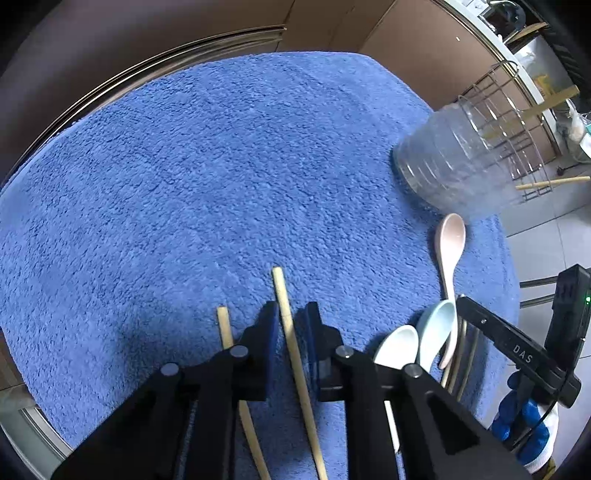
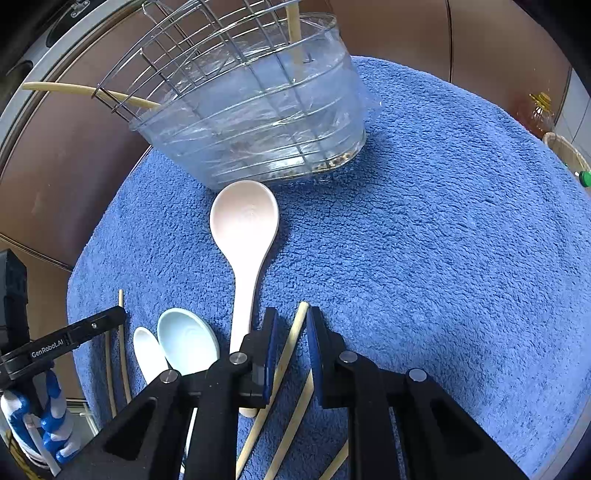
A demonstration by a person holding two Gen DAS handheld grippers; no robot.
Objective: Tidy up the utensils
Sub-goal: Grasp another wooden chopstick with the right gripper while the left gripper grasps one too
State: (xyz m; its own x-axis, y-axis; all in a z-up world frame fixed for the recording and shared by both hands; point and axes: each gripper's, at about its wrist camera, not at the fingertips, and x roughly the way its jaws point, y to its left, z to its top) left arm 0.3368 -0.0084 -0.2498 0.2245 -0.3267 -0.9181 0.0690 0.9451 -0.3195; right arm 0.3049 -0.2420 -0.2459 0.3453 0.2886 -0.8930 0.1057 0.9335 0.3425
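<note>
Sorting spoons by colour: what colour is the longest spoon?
Pale pink ceramic long spoon, clearest in the right wrist view.

A home kitchen is suggested by a wire dish rack [image 2: 207, 48], a yellow oil bottle [image 2: 541, 114] and grey floor tiles [image 1: 546, 236].

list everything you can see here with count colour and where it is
towel: one, blue, spread under everything
spoons: three; pink one bowl toward the basket, pale blue one and white one side by side left of its handle
chopsticks on towel: several, pale wood; one between the left tongs, one between the right tongs, others beside them
wire basket: one, metal, in a clear plastic liner at the towel's far edge, chopsticks already in it
gloved hand: blue and white
left tongs: black, blue pads, nearly closed
right tongs: same, nearly closed
</note>
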